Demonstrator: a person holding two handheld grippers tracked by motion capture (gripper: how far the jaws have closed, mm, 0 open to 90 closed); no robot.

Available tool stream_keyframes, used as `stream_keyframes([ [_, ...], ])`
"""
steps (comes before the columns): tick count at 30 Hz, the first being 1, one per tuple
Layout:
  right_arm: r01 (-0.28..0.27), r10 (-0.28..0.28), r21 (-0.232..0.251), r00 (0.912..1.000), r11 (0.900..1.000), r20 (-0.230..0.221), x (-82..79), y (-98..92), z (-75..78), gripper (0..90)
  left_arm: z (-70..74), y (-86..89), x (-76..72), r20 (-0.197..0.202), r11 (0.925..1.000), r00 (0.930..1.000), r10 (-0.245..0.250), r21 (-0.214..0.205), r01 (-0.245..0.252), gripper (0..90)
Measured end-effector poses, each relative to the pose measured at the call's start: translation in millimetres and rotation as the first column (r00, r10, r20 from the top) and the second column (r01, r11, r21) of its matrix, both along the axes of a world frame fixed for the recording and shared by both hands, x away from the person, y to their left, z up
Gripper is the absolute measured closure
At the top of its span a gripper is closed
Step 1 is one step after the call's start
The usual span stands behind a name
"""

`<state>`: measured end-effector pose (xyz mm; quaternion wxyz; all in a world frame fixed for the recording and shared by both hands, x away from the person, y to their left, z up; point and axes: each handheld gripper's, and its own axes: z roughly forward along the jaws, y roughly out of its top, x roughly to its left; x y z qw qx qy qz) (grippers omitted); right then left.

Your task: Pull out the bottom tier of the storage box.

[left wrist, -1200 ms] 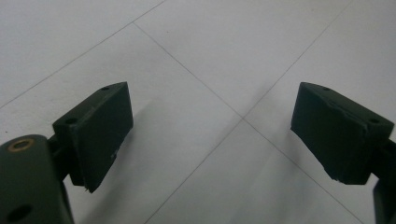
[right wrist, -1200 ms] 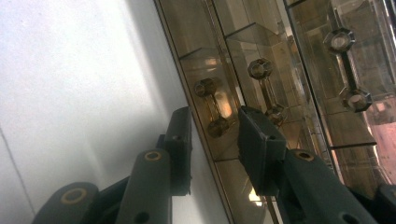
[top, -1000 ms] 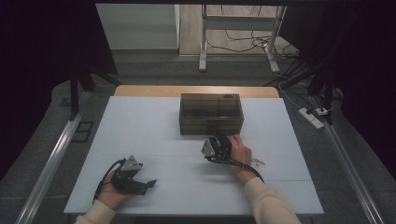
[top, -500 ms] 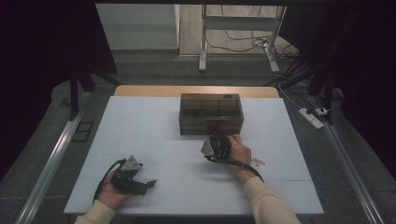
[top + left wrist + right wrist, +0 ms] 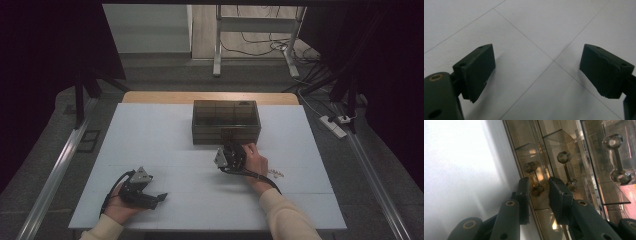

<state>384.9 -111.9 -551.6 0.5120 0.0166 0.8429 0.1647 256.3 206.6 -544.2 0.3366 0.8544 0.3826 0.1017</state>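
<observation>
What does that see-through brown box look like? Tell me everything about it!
The box is a smoky brown, see-through case, plastic by the look of it, standing flat on the white table near its far edge. Its front has drawers stacked in rows, each with a clear bar handle ending in faceted knobs. One drawer at the bottom looks pulled out a little. The right claw has its jaws on either side of the lowest handle; whether they touch it cannot be told.

floor: grey (image 5: 160, 65) | table: white (image 5: 150, 130) — wood edge | drapes: black (image 5: 45, 45) | power strip (image 5: 336, 125) — right
</observation>
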Motion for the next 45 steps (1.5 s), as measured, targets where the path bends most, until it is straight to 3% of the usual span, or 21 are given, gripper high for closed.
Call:
stream_keyframes([
  [10,-0.002,0.002,-0.023,1.0,0.9997,0.009,0.5,2.6,-2.4,75.0,0.0,0.4,0.0,0.001,1.0,1.0,0.001,-0.001,-0.001,12.9],
  [30,0.001,0.001,-0.041,0.9993,0.9992,0.038,-0.2,2.0,-5.6,76.8,0.4,1.3,-0.2,0.003,1.0,1.0,0.005,0.001,-0.005,12.9],
  [40,0.005,-0.003,-0.026,0.999,0.9997,0.044,-0.3,2.1,-6.9,76.6,0.4,1.2,-0.2,0.003,1.0,1.0,0.005,0.003,-0.005,13.0],
  [45,-0.004,0.007,-0.038,0.9976,0.9993,0.068,-0.6,2.9,-9.4,77.6,0.3,1.2,-0.1,0.003,1.0,1.0,0.005,0.003,-0.005,13.0],
])
